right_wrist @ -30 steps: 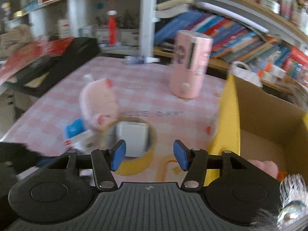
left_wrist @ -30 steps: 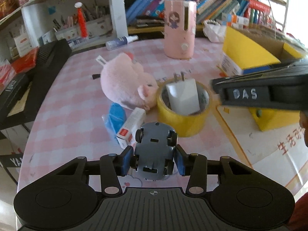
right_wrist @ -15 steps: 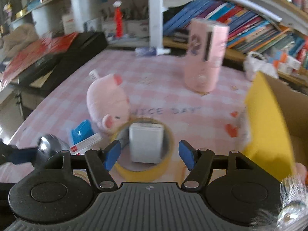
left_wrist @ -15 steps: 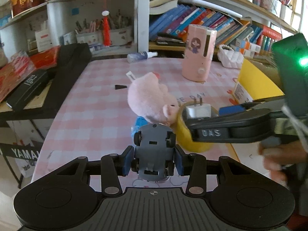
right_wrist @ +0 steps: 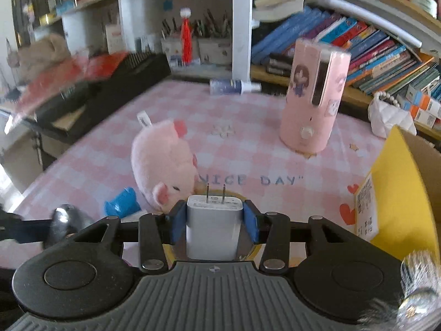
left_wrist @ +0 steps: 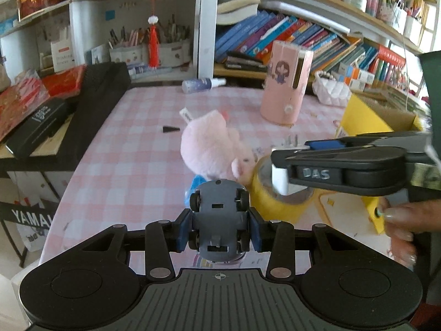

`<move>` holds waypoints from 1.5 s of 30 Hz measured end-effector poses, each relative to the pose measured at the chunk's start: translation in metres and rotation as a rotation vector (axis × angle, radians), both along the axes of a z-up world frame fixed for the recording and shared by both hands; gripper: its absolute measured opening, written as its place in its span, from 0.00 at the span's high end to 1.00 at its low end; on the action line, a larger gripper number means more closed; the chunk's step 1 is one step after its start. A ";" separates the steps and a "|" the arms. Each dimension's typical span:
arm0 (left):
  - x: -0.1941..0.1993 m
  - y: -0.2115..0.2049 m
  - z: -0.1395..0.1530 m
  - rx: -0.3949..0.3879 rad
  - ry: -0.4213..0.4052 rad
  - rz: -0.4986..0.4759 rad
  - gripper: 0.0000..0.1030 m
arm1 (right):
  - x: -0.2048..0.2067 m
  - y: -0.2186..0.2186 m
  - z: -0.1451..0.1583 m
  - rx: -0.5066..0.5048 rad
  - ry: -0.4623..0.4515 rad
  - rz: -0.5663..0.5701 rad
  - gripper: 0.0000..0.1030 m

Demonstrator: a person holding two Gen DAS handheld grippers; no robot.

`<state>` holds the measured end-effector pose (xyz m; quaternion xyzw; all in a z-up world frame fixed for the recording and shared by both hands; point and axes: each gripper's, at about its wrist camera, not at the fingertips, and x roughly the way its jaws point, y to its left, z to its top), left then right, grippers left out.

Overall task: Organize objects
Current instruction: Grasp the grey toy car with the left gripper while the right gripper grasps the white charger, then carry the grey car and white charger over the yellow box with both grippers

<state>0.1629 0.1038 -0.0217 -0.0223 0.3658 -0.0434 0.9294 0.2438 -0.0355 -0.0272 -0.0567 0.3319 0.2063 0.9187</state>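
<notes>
My left gripper (left_wrist: 219, 227) is shut on a grey toy car (left_wrist: 219, 218), held upside down with its wheels up, above the near table edge. My right gripper (right_wrist: 215, 222) is shut on a white charger plug (right_wrist: 213, 227), prongs pointing away, which stands inside a yellow tape roll (left_wrist: 278, 201). The right gripper (left_wrist: 344, 165) crosses the left wrist view from the right. A pink plush pig (right_wrist: 162, 165) lies just left of the tape roll, with a blue packet (right_wrist: 121, 205) at its near side.
A tall pink holder (right_wrist: 314, 96) stands at the back of the pink checked table (right_wrist: 234, 127). A yellow cardboard box (right_wrist: 399, 193) is open at the right. A spray bottle (right_wrist: 231, 86) lies at the far edge. Black cases (left_wrist: 69, 121) lie left. Bookshelves stand behind.
My right gripper has come down over the tape roll and shut on the charger plug. My left gripper has kept the toy car and risen slightly.
</notes>
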 end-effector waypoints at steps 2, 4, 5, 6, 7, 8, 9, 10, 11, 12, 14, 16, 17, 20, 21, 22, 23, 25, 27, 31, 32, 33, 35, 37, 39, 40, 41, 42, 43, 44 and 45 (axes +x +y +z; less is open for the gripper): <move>0.000 0.000 0.005 -0.009 -0.012 0.003 0.61 | -0.004 -0.006 0.011 0.028 -0.032 -0.010 0.60; -0.002 0.000 0.010 -0.016 -0.029 0.007 0.61 | -0.009 -0.012 0.022 0.058 -0.060 -0.024 0.60; -0.003 0.000 0.013 -0.020 -0.039 0.009 0.61 | -0.011 -0.015 0.028 0.073 -0.082 -0.032 0.60; -0.005 0.000 0.017 -0.025 -0.051 0.011 0.61 | -0.014 -0.017 0.032 0.084 -0.101 -0.038 0.60; -0.006 -0.001 0.020 -0.029 -0.062 0.011 0.61 | -0.016 -0.020 0.036 0.096 -0.116 -0.044 0.60; -0.008 -0.001 0.023 -0.031 -0.074 0.009 0.61 | -0.018 -0.023 0.040 0.108 -0.126 -0.049 0.60; -0.011 -0.002 0.026 -0.031 -0.085 0.006 0.61 | -0.019 -0.025 0.043 0.118 -0.131 -0.057 0.60; -0.013 -0.004 0.028 -0.030 -0.094 0.002 0.61 | -0.022 -0.028 0.045 0.125 -0.137 -0.066 0.60; -0.016 -0.005 0.030 -0.030 -0.102 -0.002 0.61 | -0.025 -0.030 0.048 0.130 -0.145 -0.072 0.60; -0.019 -0.006 0.032 -0.029 -0.109 -0.006 0.61 | -0.029 -0.032 0.050 0.133 -0.155 -0.076 0.60; -0.025 -0.008 0.034 -0.029 -0.117 -0.017 0.61 | -0.036 -0.034 0.053 0.131 -0.167 -0.073 0.60; -0.031 -0.010 0.035 -0.029 -0.123 -0.023 0.61 | -0.043 -0.035 0.053 0.123 -0.164 -0.073 0.60; -0.034 -0.010 0.035 -0.029 -0.127 -0.025 0.61 | -0.047 -0.036 0.053 0.118 -0.158 -0.076 0.60; -0.044 -0.010 0.038 -0.035 -0.137 -0.029 0.61 | -0.059 -0.037 0.050 0.109 -0.147 -0.081 0.60; -0.048 -0.010 0.038 -0.036 -0.139 -0.032 0.61 | -0.064 -0.038 0.050 0.107 -0.143 -0.082 0.60; -0.051 -0.010 0.038 -0.037 -0.141 -0.036 0.61 | -0.069 -0.039 0.050 0.106 -0.139 -0.084 0.60; -0.055 -0.010 0.039 -0.037 -0.144 -0.041 0.61 | -0.073 -0.040 0.050 0.106 -0.135 -0.088 0.60; -0.062 -0.011 0.040 -0.038 -0.148 -0.052 0.61 | -0.083 -0.041 0.050 0.102 -0.134 -0.095 0.60; -0.069 -0.011 0.040 -0.042 -0.151 -0.063 0.61 | -0.093 -0.042 0.050 0.100 -0.131 -0.107 0.60; -0.085 -0.011 0.041 -0.048 -0.162 -0.083 0.61 | -0.113 -0.044 0.052 0.095 -0.145 -0.138 0.60; -0.090 -0.011 0.042 -0.049 -0.163 -0.087 0.61 | -0.119 -0.045 0.053 0.095 -0.152 -0.147 0.60; -0.094 -0.011 0.042 -0.052 -0.164 -0.091 0.61 | -0.124 -0.045 0.054 0.095 -0.156 -0.153 0.60; -0.103 -0.011 0.043 -0.056 -0.167 -0.099 0.61 | -0.135 -0.045 0.055 0.090 -0.160 -0.165 0.60; -0.111 -0.010 0.044 -0.060 -0.172 -0.106 0.61 | -0.145 -0.046 0.055 0.086 -0.160 -0.171 0.60; -0.117 -0.010 0.044 -0.063 -0.175 -0.111 0.61 | -0.155 -0.045 0.055 0.081 -0.162 -0.174 0.60; -0.120 -0.010 0.045 -0.064 -0.177 -0.114 0.61 | -0.159 -0.045 0.056 0.080 -0.163 -0.176 0.60; -0.123 -0.010 0.045 -0.065 -0.178 -0.117 0.61 | -0.163 -0.045 0.056 0.079 -0.164 -0.179 0.60; -0.125 -0.010 0.045 -0.065 -0.179 -0.121 0.61 | -0.167 -0.045 0.056 0.078 -0.164 -0.181 0.60; -0.128 -0.010 0.045 -0.065 -0.180 -0.125 0.61 | -0.170 -0.045 0.056 0.077 -0.164 -0.184 0.60; -0.130 -0.011 0.046 -0.067 -0.182 -0.129 0.61 | -0.172 -0.046 0.056 0.077 -0.163 -0.190 0.60; -0.132 -0.011 0.046 -0.068 -0.182 -0.134 0.61 | -0.176 -0.047 0.056 0.077 -0.161 -0.194 0.60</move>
